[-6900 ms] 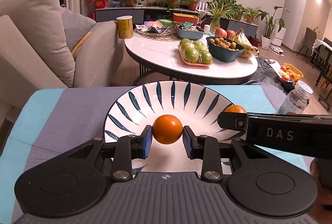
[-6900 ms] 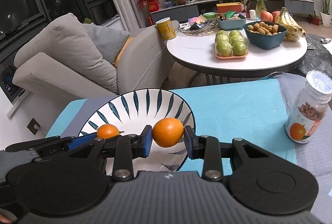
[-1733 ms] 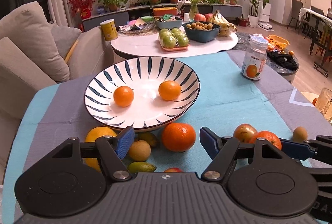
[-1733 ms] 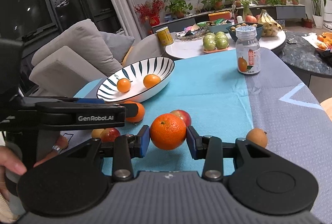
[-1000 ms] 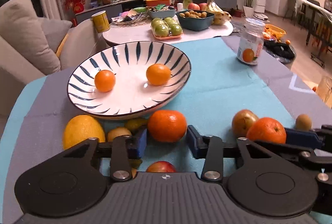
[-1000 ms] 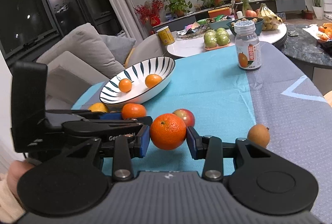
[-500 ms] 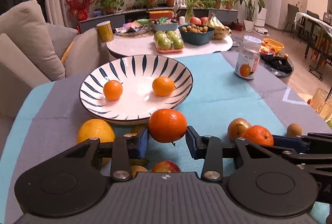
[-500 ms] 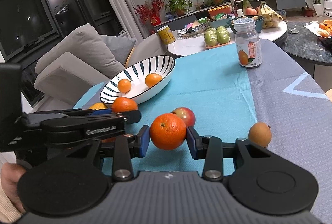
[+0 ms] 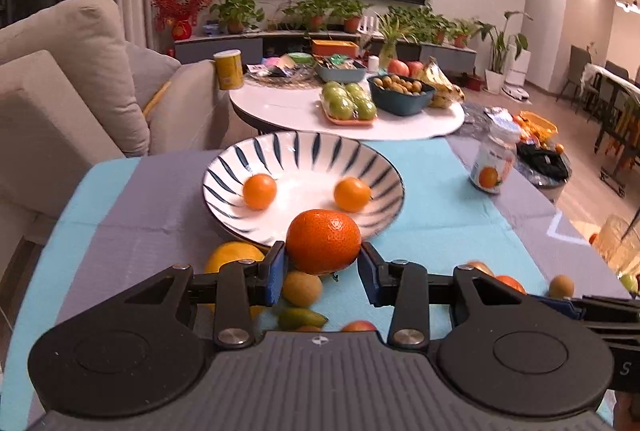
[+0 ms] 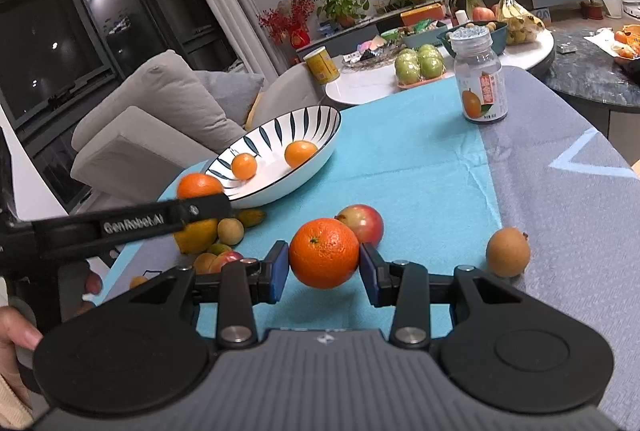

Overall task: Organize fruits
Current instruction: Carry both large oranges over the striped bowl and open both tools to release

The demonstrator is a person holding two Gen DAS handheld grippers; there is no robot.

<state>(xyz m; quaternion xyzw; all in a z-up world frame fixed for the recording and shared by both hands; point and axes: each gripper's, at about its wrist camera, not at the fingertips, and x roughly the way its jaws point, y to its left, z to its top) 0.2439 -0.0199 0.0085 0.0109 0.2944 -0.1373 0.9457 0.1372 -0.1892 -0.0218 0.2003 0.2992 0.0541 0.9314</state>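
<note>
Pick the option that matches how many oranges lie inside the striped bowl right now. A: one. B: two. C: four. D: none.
B: the striped bowl holds two small oranges, one on the left and one on the right; the larger orange in front of the rim is clamped in the left gripper, not in the bowl.

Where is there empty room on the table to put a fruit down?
The blue cloth lies bare between the bowl and the jar. The bowl's middle, between its two oranges, is free too. Below the bowl's near rim, the loose fruit crowds together.
</note>
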